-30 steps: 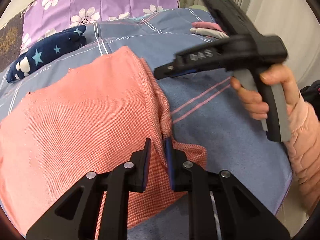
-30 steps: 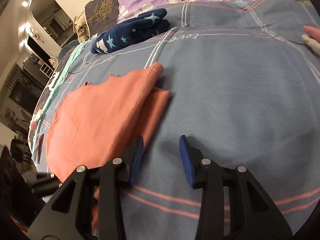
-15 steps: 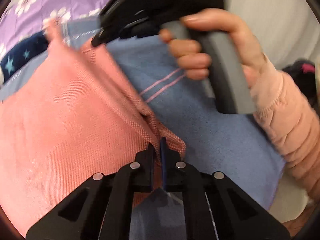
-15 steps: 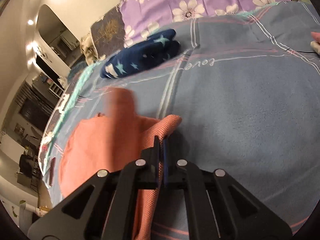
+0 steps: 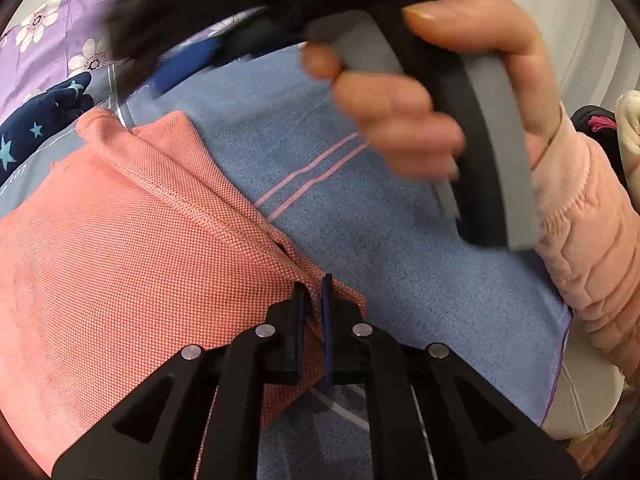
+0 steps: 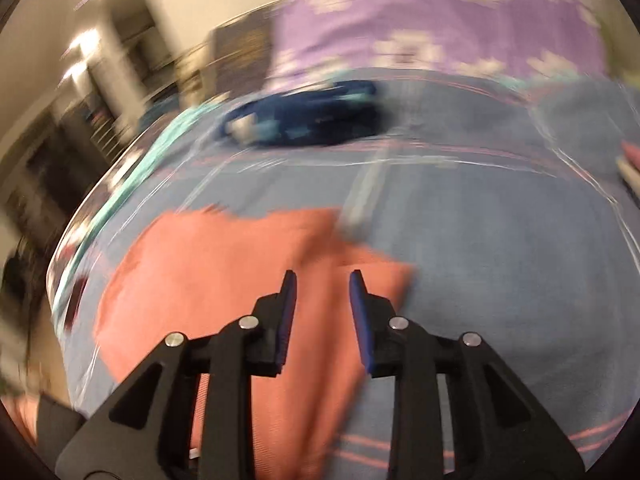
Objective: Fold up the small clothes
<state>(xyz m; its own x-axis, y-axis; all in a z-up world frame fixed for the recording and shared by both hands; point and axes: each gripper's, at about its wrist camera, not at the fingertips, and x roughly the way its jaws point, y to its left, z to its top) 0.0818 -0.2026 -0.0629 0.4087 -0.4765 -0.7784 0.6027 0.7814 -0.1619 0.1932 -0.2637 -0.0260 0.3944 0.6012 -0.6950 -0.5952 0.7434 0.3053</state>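
Covering: a blue bedspread [image 5: 392,248] with thin pink stripes fills both views and carries everything else.
Headboard end: a purple cover with white flowers [image 6: 440,28] lies along the far edge of the bedspread, blurred in the right wrist view.
Salmon garment [image 5: 120,264]: spread over the bedspread's near left part, with a folded edge running toward the near edge; in the right wrist view it lies below and ahead of the right tool.
Navy star-print garment [image 6: 304,120]: bunched near the far edge, well apart from the salmon garment.
Person: a hand [image 5: 432,108] in a padded pink sleeve [image 5: 588,232] wraps the grey-and-black handle of the right tool, close above the bedspread.
Left gripper [image 5: 311,312]: jaws pinched tight on the salmon garment's folded edge, cloth caught between the blue pads.
Right gripper [image 6: 323,300]: jaws have just been opening and stand apart with nothing between them; the view is motion-blurred, and the salmon garment shows through the gap.
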